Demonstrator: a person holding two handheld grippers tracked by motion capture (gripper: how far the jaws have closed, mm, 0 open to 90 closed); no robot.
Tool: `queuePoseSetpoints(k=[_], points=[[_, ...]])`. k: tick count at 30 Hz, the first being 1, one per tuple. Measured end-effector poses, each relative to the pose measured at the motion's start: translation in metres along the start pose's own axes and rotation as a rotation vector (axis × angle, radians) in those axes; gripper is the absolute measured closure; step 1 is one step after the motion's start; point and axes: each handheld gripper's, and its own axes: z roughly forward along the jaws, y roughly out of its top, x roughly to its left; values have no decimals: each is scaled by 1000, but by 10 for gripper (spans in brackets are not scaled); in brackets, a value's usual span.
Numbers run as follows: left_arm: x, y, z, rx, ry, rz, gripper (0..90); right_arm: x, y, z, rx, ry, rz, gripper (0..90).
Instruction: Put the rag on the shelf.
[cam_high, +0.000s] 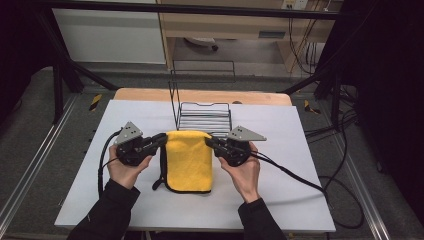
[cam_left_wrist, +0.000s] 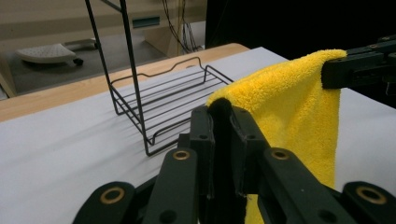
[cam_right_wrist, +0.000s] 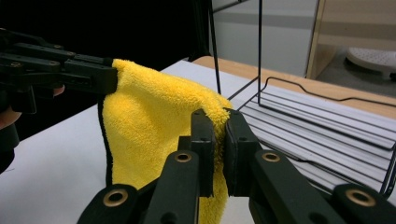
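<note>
White sheeting covers the table (cam_high: 125, 200), whose bare wooden far edge shows beyond it, and everything else sits toward the middle of that surface. A black wire rack (cam_high: 204, 117) stands at the far centre, its tall upright frame rising at the back and its low tray facing the person. Just in front of it hangs the yellow towel (cam_high: 189, 162), edged in black, lifted by its two top corners so that its upper edge is stretched level while its lower end rests on the table. The left gripper (cam_high: 161, 140) is clamped on the towel's top left corner, the jaws pressed tight on the folded cloth in the left gripper view (cam_left_wrist: 224, 116). The right gripper (cam_high: 210, 142) pinches the top right corner in the same way (cam_right_wrist: 219, 126).
</note>
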Motion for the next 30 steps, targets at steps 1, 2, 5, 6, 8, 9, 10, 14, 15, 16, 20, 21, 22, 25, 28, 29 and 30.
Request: queuePoseSetpoints(k=[1,2,5,6,8,9,10,14,15,16,20,21,22,25,28,29,30], points=[[-1,1,-1,-5,0,1,805,1,2,-1,-5,-2,-10,842],[-1,2,-2,-12,2,5,805,1,3,-2,-9,-3,-14,842],[-3,6,-4,-33,3,6,805,2,8,-5,-30,-5,-32,842],[-4,7,-5,-38,2,8,805,3,9,-6,-38,-9,-36,842],[-6,9,-6,-50,4,12,805,3,12,-8,-49,-12,-43,842],[-6,10,-6,-56,4,13,805,4,13,-10,-53,-14,-44,842],[-7,12,-6,-64,6,13,805,4,15,-10,-61,-14,-45,843],[-9,16,-6,-105,11,18,804,4,21,-15,-91,-30,-63,843],[-10,17,-6,-115,12,20,804,4,22,-16,-97,-32,-67,843],[-11,18,-6,-122,15,21,805,4,23,-16,-104,-37,-73,843],[-12,22,-6,-149,14,21,804,4,28,-20,-123,-38,-80,843],[-12,23,-6,-154,11,15,804,5,29,-21,-128,-39,-81,842],[-12,25,-6,-156,9,15,804,5,30,-22,-132,-41,-84,843],[-13,29,-5,-170,10,14,804,5,35,-24,-149,-51,-91,842],[-13,34,-5,-188,10,12,804,5,40,-26,-166,-60,-98,842],[-13,35,-4,-195,9,10,804,5,41,-27,-173,-63,-102,843],[-13,37,-4,-202,8,6,804,5,43,-27,-178,-66,-104,843]])
